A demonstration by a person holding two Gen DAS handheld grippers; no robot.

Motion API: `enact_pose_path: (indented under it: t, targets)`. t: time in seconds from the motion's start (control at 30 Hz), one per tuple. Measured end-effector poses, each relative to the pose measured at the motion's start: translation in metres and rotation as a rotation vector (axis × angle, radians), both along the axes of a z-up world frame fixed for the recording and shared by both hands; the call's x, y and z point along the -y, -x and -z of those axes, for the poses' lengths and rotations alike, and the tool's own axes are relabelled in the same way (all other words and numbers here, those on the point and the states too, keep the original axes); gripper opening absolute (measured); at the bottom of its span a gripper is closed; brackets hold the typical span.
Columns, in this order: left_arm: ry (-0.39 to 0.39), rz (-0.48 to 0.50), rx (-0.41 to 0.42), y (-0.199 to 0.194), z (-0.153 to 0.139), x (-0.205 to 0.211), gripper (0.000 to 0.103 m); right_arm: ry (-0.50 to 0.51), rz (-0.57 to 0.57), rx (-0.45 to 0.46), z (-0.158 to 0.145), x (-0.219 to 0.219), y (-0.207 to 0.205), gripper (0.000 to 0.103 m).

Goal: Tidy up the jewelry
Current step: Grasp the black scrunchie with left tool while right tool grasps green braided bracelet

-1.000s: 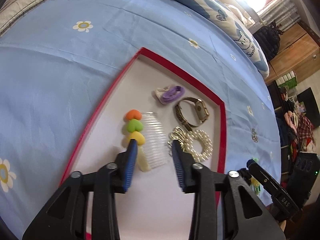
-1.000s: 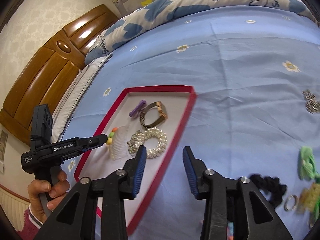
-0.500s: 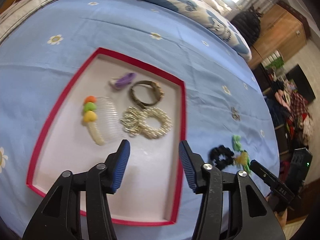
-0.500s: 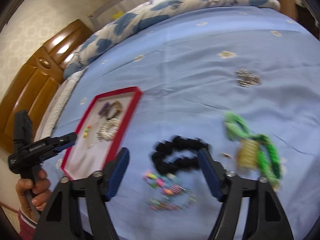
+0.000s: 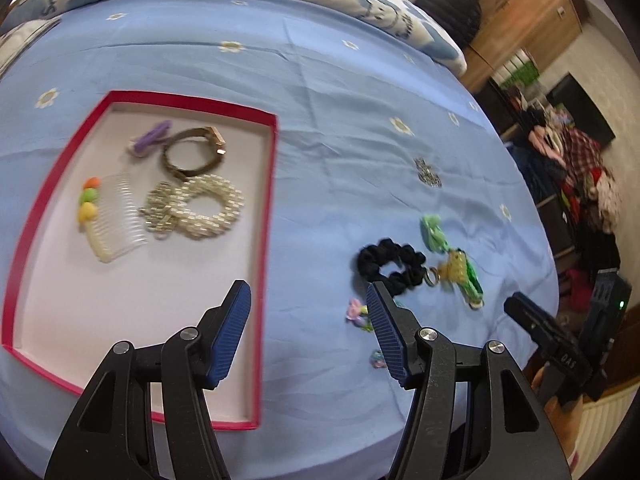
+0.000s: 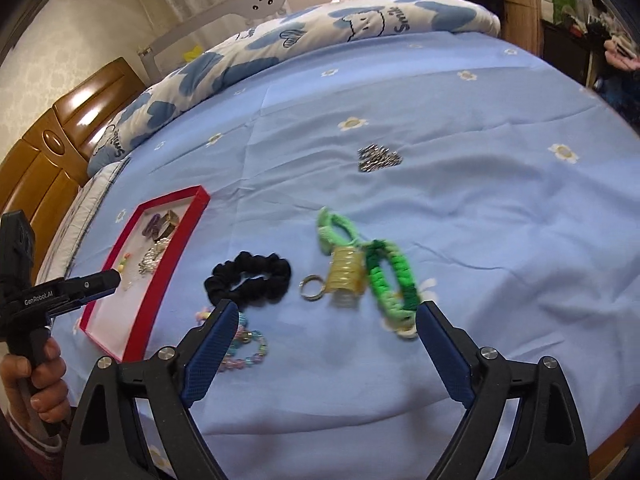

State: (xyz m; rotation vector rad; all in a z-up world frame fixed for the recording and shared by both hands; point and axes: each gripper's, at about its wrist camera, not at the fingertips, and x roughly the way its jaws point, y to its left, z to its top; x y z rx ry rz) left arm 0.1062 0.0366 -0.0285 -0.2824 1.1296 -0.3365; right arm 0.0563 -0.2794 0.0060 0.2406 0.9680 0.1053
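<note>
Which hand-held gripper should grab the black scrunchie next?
Right hand-held gripper: it is open with the black scrunchie just ahead. The left hand-held gripper sits by the red tray.

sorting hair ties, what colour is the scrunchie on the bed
Black scrunchie, clearest in the right wrist view.

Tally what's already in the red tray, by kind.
Purple hair clip: 1
Comb: 1
Watch: 1
Pearl bracelet: 1, counting the metal cluster touching it as part of it
Total: 4
</note>
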Motion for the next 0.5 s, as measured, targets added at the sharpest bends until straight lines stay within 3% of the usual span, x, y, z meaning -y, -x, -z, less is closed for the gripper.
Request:
enact_pose_path:
  t: [0.13, 0.33, 0.5]
  targets:
    - [-0.020, 0.043, -0.010, -0.005, 0.004, 0.023, 0.060, -0.027, 0.021, 0.000, 0.003, 0.016, -0.001, 0.090]
    - [-0.054, 0.087, -0.018, -0.020, 0.012, 0.048, 0.060, -0.032, 0.051, -0.038, 0.020, 0.043, -0.011, 0.057]
    - [-0.085, 0.115, -0.038, -0.038, 0.026, 0.069, 0.060, -0.005, 0.027, -0.083, 0.038, 0.051, -0.022, 0.050]
